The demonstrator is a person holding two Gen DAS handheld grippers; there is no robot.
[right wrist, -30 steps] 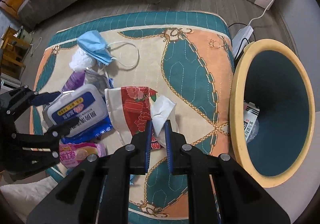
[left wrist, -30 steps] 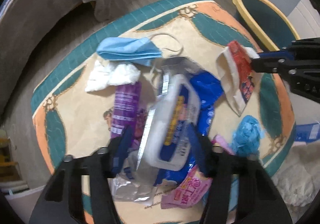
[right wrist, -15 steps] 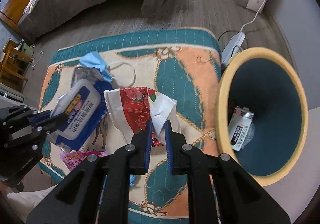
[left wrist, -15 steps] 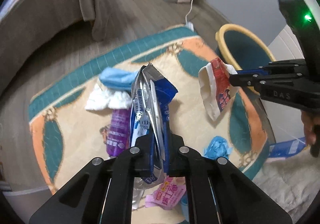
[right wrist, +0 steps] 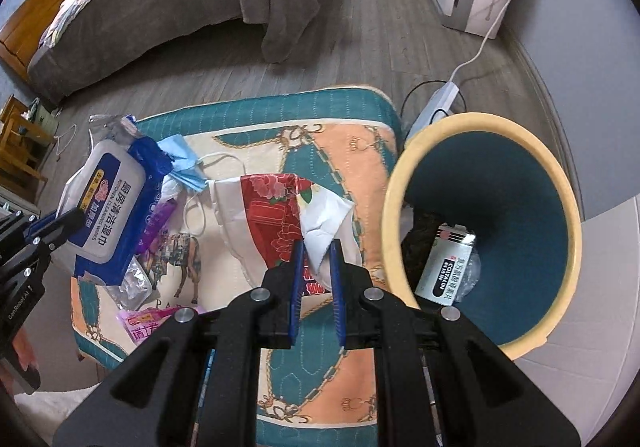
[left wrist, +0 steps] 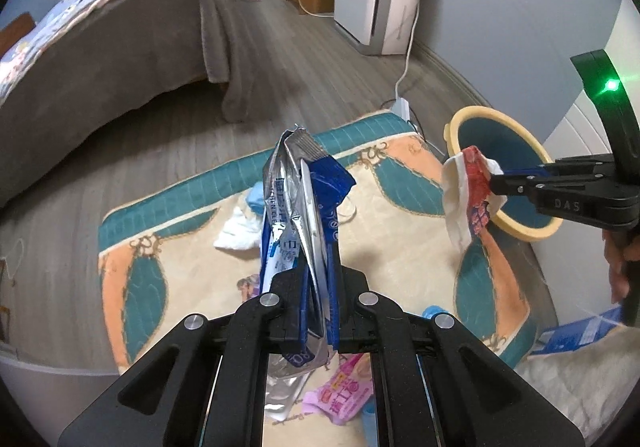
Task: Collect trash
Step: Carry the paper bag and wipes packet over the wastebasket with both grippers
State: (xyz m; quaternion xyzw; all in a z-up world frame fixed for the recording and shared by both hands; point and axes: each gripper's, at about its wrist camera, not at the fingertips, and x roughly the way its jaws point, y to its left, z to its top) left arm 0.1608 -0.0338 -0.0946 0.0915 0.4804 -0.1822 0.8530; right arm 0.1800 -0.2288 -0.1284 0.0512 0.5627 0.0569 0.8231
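Lifted off the rug (right wrist: 344, 151) since a second ago, the "KITCHEN CLEANING WIPES" pack (left wrist: 300, 223) hangs clamped in the left gripper (left wrist: 318, 307). Right gripper (right wrist: 316, 267) pinches a red floral wrapper (right wrist: 276, 215) beside the yellow-rimmed bin (right wrist: 400, 183), where a "COLTALIN" box (right wrist: 444, 271) lies.

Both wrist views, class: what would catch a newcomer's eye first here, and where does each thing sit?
First, the blue wet-wipes pack clamped upright in the left gripper, lifted above the patterned mat. Next, the red-and-white paper bag pinched in the right gripper, hanging just left of the yellow-rimmed bin at the mat's right edge. Loose litter lies below: a blue face mask and a pink packet.
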